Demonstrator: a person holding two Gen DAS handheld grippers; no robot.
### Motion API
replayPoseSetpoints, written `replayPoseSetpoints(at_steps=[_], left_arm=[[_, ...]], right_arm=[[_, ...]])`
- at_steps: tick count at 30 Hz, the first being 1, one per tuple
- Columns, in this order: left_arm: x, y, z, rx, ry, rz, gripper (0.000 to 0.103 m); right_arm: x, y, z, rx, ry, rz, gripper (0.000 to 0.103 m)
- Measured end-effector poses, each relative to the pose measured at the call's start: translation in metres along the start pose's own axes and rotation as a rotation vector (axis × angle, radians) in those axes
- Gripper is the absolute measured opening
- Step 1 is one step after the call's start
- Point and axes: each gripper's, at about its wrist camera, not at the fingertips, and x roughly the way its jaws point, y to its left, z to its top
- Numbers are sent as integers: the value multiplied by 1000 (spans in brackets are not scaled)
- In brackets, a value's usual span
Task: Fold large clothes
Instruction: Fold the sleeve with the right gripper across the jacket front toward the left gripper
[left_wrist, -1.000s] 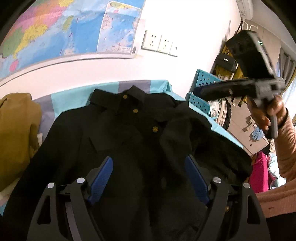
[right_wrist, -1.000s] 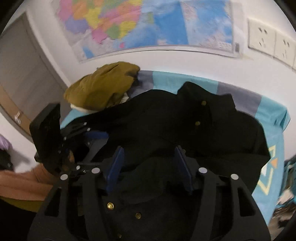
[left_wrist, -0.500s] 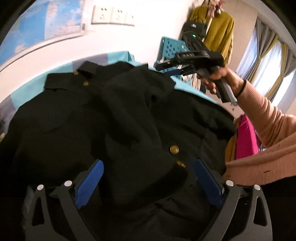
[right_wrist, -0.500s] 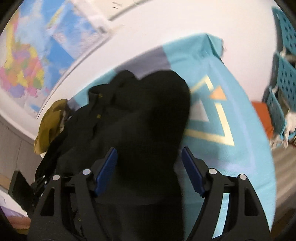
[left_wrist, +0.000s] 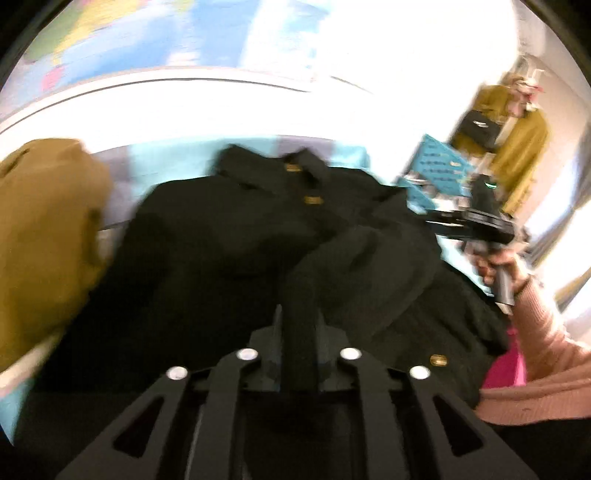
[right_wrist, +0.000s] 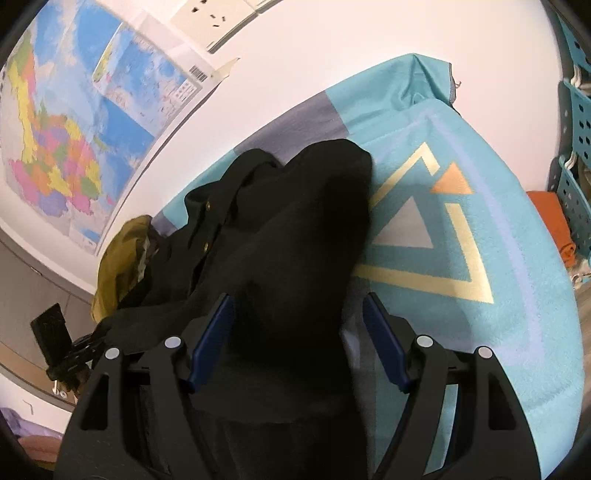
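A black jacket (left_wrist: 221, 240) with gold buttons lies spread on a teal blanket (right_wrist: 480, 221), collar towards the wall. My left gripper (left_wrist: 297, 317) is closing near the jacket's lower middle, its narrow jaws pinching a raised fold of the black cloth. In the left wrist view, which is blurred by motion, my right gripper (left_wrist: 476, 221) hovers over the jacket's right side, held by a hand in a pink sleeve (left_wrist: 546, 350). In its own view the right gripper (right_wrist: 297, 299) stands open, with a folded-in black sleeve (right_wrist: 295, 229) lying loose between the blue pads (right_wrist: 214, 332).
A mustard garment (left_wrist: 40, 229) is heaped at the jacket's left. Blue plastic crates (right_wrist: 576, 177) and an orange cloth (right_wrist: 550, 225) stand past the blanket's right edge. A map (right_wrist: 74, 129) covers the wall behind, and a mustard coat (left_wrist: 517, 147) hangs at the far right.
My left gripper's jaws went from wide open to pinched on a fold of the jacket, and its view swung back left. The right gripper dropped from above onto the jacket's right sleeve.
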Motion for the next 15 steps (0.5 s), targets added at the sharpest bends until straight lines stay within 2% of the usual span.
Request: replayPoseSetpoints(at_steps=[1, 2, 3, 5, 6, 7, 8, 9, 11, 12, 13, 15], left_arm=[[3, 5, -2, -5, 20, 43, 21], [6, 8, -4, -7, 42, 54, 24], [9, 10, -5, -11, 51, 64, 31], [10, 9, -8, -15, 57, 59, 49], [10, 8, -10, -14, 58, 35, 61], [10, 7, -11, -10, 57, 19, 65], [11, 6, -13, -3, 57, 19, 65], [14, 2, -13, 4, 60, 24, 65], [18, 0, -12, 16, 70, 43, 57], [24, -6, -8, 17, 77, 57, 36], [30, -7, -5, 16, 95, 63, 20], [35, -7, 5, 1, 84, 71, 18]], right_arm=[[3, -1, 2, 4, 0, -3, 72], [5, -1, 4, 6, -1, -8, 74], [10, 1, 7, 0, 1, -10, 76], [19, 4, 10, -9, 18, -11, 76], [23, 5, 11, -14, 25, -8, 75], [29, 8, 13, -26, 51, -8, 70], [34, 10, 14, -39, 56, -5, 47], [37, 12, 14, -59, 64, -15, 28], [34, 16, 15, -88, 46, -47, 12], [27, 16, 17, -90, 18, -38, 9], [21, 14, 19, -81, -5, -39, 9], [6, 8, 24, -60, -52, -49, 8]])
